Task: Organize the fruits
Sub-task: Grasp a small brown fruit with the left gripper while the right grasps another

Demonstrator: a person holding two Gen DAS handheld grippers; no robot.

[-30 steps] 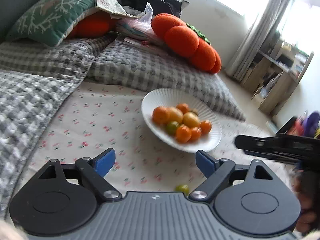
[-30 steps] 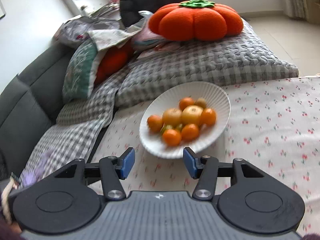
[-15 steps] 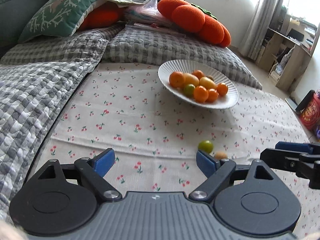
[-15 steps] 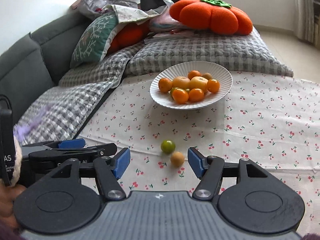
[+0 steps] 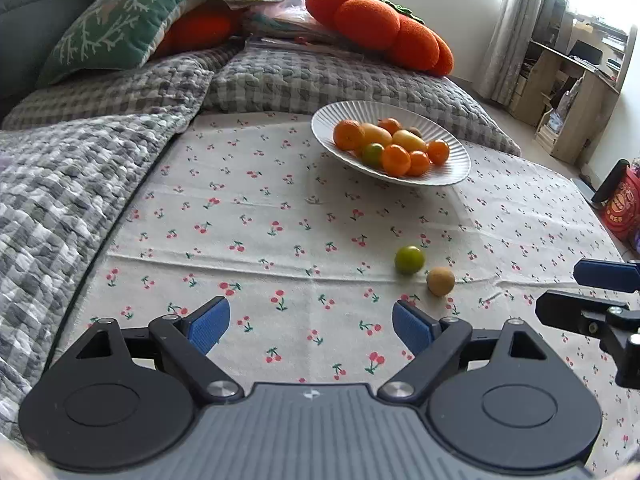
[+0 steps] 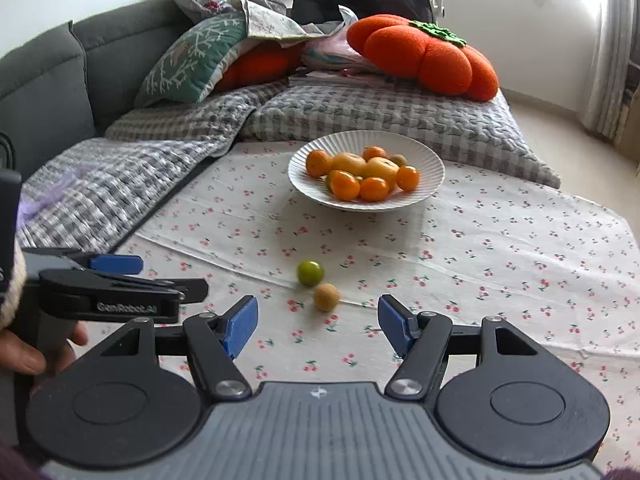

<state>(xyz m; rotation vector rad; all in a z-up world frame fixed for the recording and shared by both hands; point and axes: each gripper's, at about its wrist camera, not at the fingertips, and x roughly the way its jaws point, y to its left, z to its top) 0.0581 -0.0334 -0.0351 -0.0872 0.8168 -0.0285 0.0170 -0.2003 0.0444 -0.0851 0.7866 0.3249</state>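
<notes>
A white ribbed plate (image 5: 456,170) (image 6: 434,168) holds several orange, yellow and green fruits on the cherry-print cloth. Nearer to me, a small green fruit (image 5: 409,260) (image 6: 310,273) and a tan fruit (image 5: 440,281) (image 6: 326,297) lie loose on the cloth, almost touching. My left gripper (image 5: 310,320) hangs open and empty, to the left of and short of both fruits. My right gripper (image 6: 318,322) is open too, with the tan fruit just beyond its fingertips and nothing between the pads. Its fingers (image 5: 604,271) show at the right edge of the left wrist view.
A checked grey quilt (image 5: 80,184) borders the cloth on the left and at the back. Behind it lie an orange pumpkin cushion (image 6: 432,60), a green cushion (image 6: 188,64) and a grey sofa (image 6: 40,80). A wooden shelf (image 5: 568,92) and red bag (image 5: 624,208) stand at the right.
Both grippers have drawn back from the plate, bringing the two loose fruits into view. The right gripper's jaws have widened and its view has rolled level. The left jaws are unchanged.
</notes>
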